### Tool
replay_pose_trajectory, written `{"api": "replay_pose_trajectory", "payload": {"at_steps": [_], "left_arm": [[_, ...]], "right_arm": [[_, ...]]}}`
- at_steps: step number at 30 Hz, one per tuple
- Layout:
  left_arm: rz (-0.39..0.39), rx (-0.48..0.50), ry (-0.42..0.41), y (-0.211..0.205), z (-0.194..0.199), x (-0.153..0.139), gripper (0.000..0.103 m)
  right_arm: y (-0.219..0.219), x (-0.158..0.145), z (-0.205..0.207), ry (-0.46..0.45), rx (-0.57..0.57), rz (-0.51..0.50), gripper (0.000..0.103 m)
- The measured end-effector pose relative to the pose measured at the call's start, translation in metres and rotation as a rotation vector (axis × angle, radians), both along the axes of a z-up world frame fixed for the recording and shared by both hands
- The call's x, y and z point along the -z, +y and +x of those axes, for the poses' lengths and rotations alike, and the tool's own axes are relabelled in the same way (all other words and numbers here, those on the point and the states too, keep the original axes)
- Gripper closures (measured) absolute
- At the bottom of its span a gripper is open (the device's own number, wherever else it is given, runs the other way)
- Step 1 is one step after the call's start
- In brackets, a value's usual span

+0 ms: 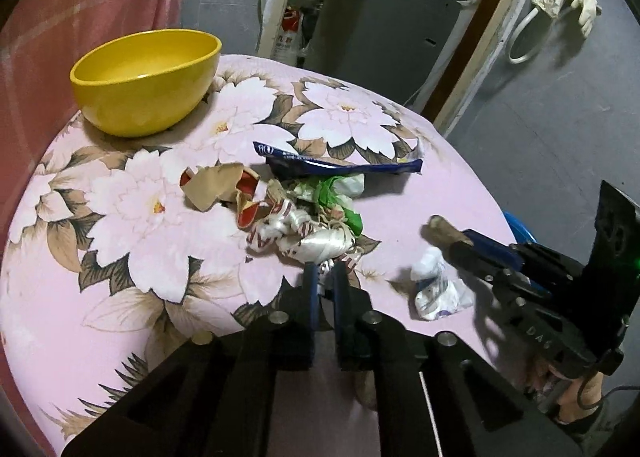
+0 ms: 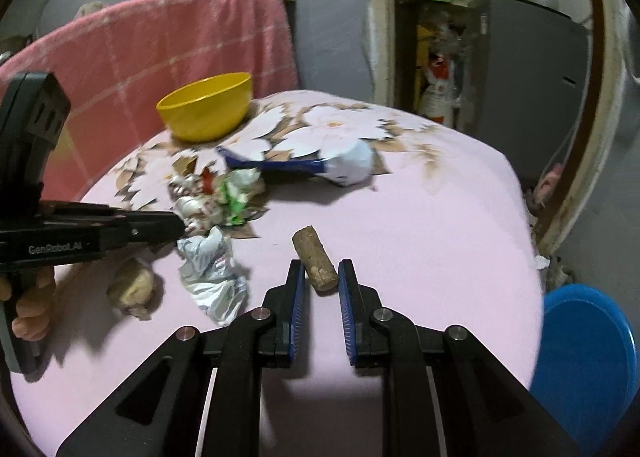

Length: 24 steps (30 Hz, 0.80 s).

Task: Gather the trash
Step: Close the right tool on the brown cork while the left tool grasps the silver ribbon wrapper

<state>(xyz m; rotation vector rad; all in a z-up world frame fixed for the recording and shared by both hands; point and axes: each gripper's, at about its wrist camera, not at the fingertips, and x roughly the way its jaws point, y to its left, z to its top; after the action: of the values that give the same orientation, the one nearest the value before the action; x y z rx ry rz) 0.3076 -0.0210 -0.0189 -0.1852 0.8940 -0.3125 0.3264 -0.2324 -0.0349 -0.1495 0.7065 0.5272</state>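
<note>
Our right claw (image 2: pixel 320 277) has its two blue-padded jaws set narrowly on either side of a brown cork-like cylinder (image 2: pixel 315 264), which sits between the tips; from the left wrist view the same cylinder (image 1: pixel 440 228) sticks out past the tips of the right claw (image 1: pixel 460 243) at about three o'clock, and looks held. Our left claw (image 1: pixel 325 271) has its jaws drawn narrow, tips just at the near edge of a crumpled white-and-red striped wrapper (image 1: pixel 304 235); we cannot tell whether any of it is pinched.

The trash lies on a round table under a pink floral cloth (image 1: pixel 120 257). Beyond the striped wrapper, toward twelve o'clock in the left wrist view, we see a green-and-white wrapper (image 1: pixel 336 197) touching it, and past that a long blue wrapper (image 1: pixel 340 165). At about eleven o'clock lies a torn tan and red paper scrap (image 1: pixel 224 193). At about three o'clock, beside the right claw, a crumpled white wrapper (image 1: pixel 436 289) lies apart from the heap. A yellow bowl (image 1: pixel 148 81) stands at ten o'clock near the table's far edge.

From the right wrist view a brownish lump (image 2: pixel 132 291) lies at nine o'clock, and a blue basin (image 2: pixel 588 361) sits off the table at four o'clock.
</note>
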Motion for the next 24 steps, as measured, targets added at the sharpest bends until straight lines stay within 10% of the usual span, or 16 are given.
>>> {"api": "replay_pose_trajectory", "payload": {"at_steps": [6, 13, 24], "left_arm": [[-0.029, -0.047, 0.006, 0.002, 0.016, 0.002, 0.062], [0.083, -0.017, -0.003, -0.017, 0.033, 0.006, 0.061], [0.007, -0.044, -0.013, -0.002, 0.031, 0.007, 0.074]], "right_arm": [[-0.003, 0.002, 0.003, 0.010, 0.009, 0.018, 0.088], [-0.003, 0.006, 0.004, 0.020, 0.009, 0.025, 0.088], [-0.001, 0.009, 0.002, 0.023, 0.001, 0.014, 0.087]]}}
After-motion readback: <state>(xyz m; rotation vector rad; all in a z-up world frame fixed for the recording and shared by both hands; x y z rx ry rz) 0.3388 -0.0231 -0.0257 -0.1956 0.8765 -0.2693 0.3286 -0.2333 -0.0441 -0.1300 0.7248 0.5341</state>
